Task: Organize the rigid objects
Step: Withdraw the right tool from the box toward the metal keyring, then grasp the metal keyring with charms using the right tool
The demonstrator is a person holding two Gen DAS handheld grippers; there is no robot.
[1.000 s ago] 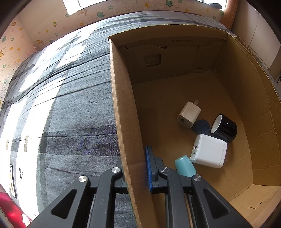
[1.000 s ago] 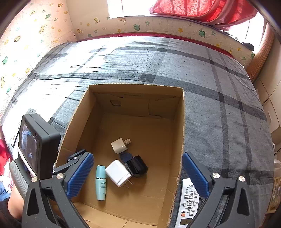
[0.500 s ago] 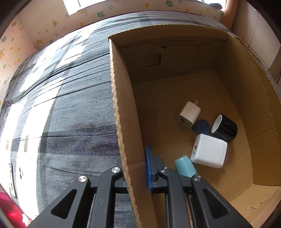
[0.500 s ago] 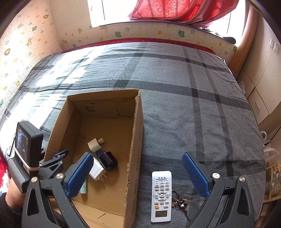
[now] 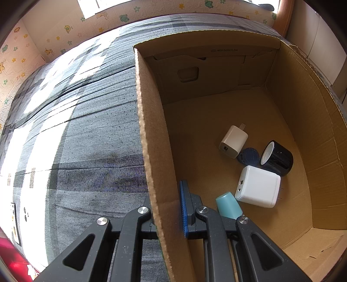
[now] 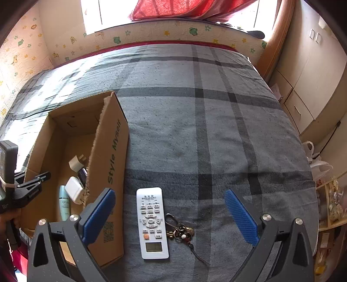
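My left gripper [image 5: 167, 201] is shut on the left wall of an open cardboard box [image 5: 151, 130], with its blue pad on the inner face. On the box floor lie a small beige charger [image 5: 233, 141], a large white charger [image 5: 258, 186], a black cylinder [image 5: 277, 157], a dark blue disc [image 5: 249, 155] and a teal bottle [image 5: 228, 206]. My right gripper [image 6: 169, 195] hangs open above a white remote control [image 6: 152, 221] and a bunch of keys [image 6: 180, 230]. Both lie on the grey plaid bedspread [image 6: 206, 130], just right of the box [image 6: 110, 156].
The bed meets a patterned wall at the far side, under a red curtain [image 6: 184, 8]. Cabinets [image 6: 308, 76] and cluttered shelves [image 6: 331, 206] line the bed's right edge. In the right wrist view a hand [image 6: 8, 221] holds the left gripper at the box's near left corner.
My right gripper has swung to the right, off the box and over the bedspread, so the remote and keys now lie between its fingers. The left gripper has kept still on the box wall.
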